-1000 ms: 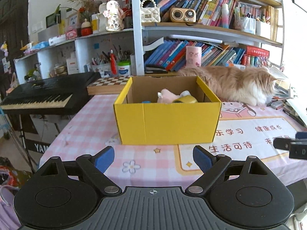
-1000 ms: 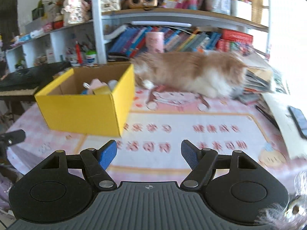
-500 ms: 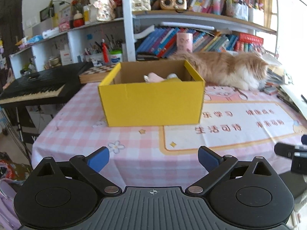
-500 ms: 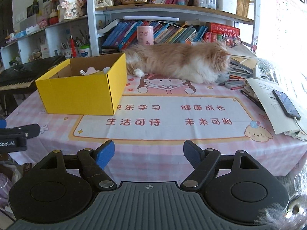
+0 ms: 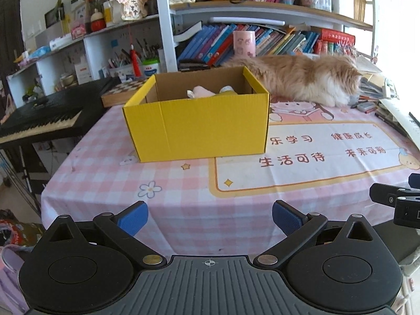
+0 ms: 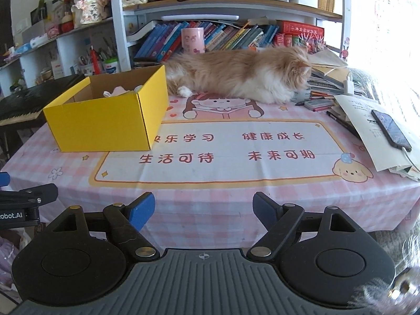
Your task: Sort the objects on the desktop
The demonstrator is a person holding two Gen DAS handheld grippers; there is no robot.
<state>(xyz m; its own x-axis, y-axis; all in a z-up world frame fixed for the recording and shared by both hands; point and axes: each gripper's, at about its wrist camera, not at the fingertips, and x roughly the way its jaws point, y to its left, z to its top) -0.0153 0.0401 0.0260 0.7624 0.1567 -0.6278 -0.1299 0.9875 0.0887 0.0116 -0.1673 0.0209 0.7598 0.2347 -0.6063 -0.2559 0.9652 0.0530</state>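
Pink-checked cloth covered the tabletop (image 6: 210, 210). At its far edge a ginger cat (image 6: 236, 78) lay lengthwise, head to the right; a sudden reach could startle it into the papers beside it. Left of the cat stood the yellow cardboard box (image 5: 199, 126), long axis running left to right, open top up, soft items already inside. Both claws hung near the front edge: the left claw (image 5: 208, 216) released and empty, the right claw (image 6: 203, 208) opening, nothing between its pads.
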